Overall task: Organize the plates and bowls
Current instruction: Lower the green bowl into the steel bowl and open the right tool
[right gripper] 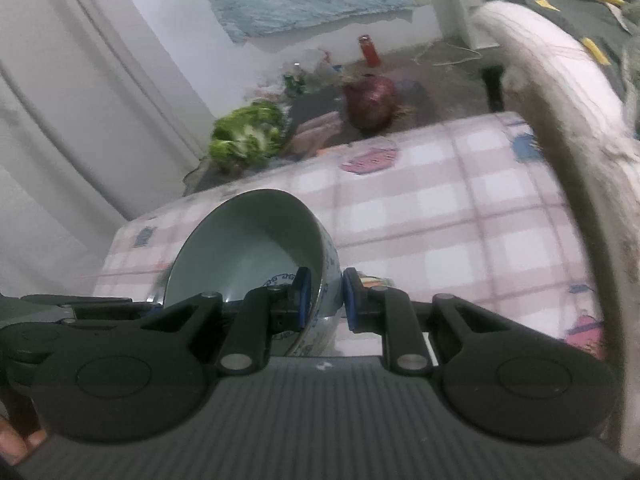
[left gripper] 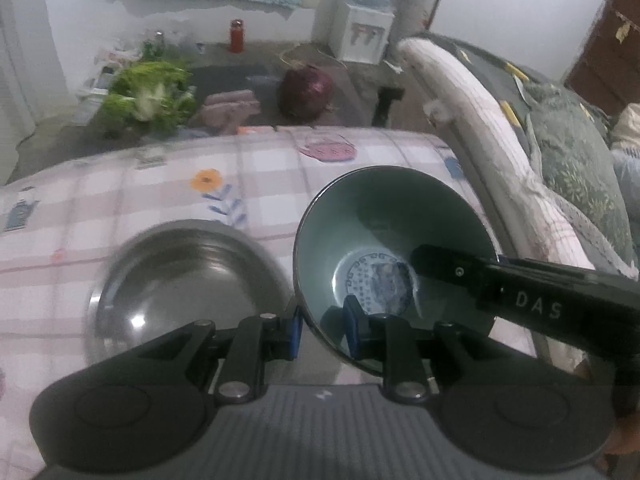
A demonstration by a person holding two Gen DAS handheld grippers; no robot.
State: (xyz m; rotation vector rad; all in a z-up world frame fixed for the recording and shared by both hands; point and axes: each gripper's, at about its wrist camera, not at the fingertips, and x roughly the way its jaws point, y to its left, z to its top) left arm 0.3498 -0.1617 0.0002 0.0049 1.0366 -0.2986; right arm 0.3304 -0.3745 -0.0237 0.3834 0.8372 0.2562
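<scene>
Two grippers' jaws clamped on one celadon bowl's (left gripper: 394, 240) rim, steel plate (left gripper: 188, 280) beside, checked tablecloth (left gripper: 140, 200)

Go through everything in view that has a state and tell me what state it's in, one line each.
Ceramic bowl: empty, tilted, held by its rim on two sides above the tablecloth.
Left tool: shut on the bowl's near rim.
Right tool: shut on the bowl's wall, one pad inside, one outside.
Steel plate: empty, lying flat on the checked tablecloth.
Red bottle: upright on the floor, capped.
</scene>
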